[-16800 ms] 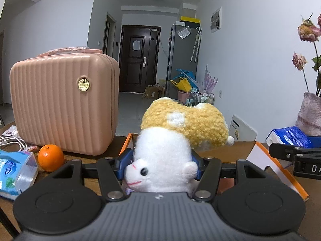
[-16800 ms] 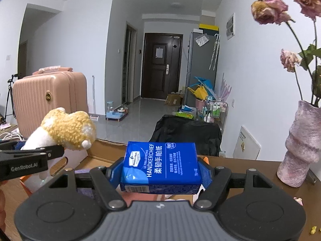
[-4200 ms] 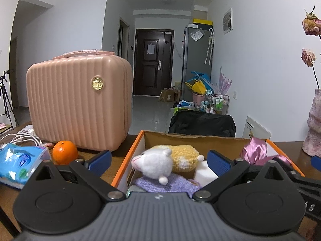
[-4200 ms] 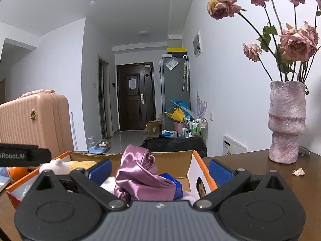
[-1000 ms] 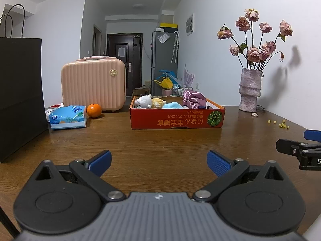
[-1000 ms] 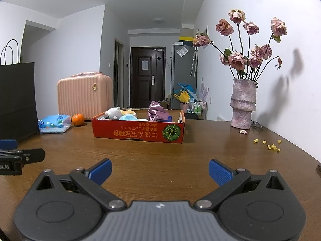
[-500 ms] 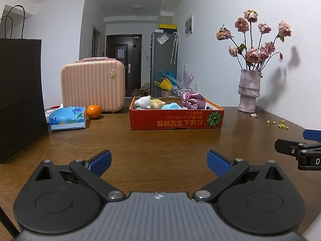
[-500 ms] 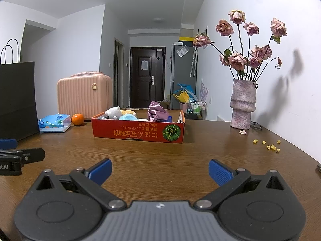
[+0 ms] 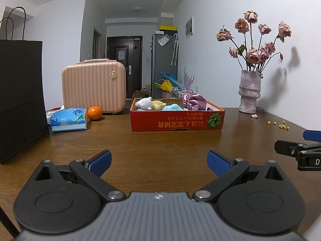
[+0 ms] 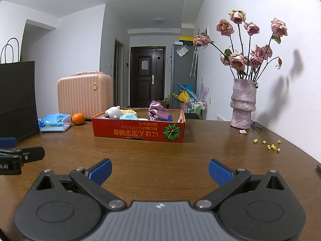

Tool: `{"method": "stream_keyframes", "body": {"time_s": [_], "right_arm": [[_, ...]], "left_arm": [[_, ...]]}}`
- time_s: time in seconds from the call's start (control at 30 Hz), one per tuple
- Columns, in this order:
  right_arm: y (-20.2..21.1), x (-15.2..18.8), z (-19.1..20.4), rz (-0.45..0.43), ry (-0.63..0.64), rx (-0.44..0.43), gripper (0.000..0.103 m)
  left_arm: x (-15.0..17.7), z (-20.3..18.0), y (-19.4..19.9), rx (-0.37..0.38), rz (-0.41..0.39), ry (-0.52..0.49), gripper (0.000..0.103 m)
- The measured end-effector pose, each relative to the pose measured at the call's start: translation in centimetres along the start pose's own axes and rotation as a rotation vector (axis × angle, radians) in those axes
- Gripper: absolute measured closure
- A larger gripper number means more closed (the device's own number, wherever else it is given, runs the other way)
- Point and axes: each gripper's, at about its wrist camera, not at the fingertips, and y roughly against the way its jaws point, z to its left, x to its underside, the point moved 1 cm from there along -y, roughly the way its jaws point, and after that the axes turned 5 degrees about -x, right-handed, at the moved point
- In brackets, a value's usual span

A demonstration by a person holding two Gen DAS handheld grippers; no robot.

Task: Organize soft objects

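stretching back to a white-walled hallway with a dark door [image 10: 147, 78], the wooden table [image 9: 160, 146] carries a black bag [image 9: 20, 98], pink suitcase [image 9: 93, 86], vase of roses [image 9: 249, 92] and orange. soft toys [image 9: 152, 104] lie in the red box [image 9: 176, 120] mid-table. left claw [image 9: 158, 162] and right claw [image 10: 159, 170] hover spread apart, empty, well short of it.

Pink suitcase [image 9: 93, 86], orange [image 9: 94, 113], vase [image 9: 249, 92]

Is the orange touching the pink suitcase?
Cannot tell. In the left wrist view the orange overlaps the pink suitcase's base; no gap or contact shows.
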Motion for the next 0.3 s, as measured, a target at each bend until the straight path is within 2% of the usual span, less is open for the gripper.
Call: {"method": "stream_keyframes", "body": {"time_s": [0.3], "right_arm": [[-0.02, 0.01, -0.01, 0.000, 0.000, 0.000, 0.000]], "left_arm": [[0.06, 0.14, 0.01, -0.001, -0.004, 0.001, 0.000]]}}
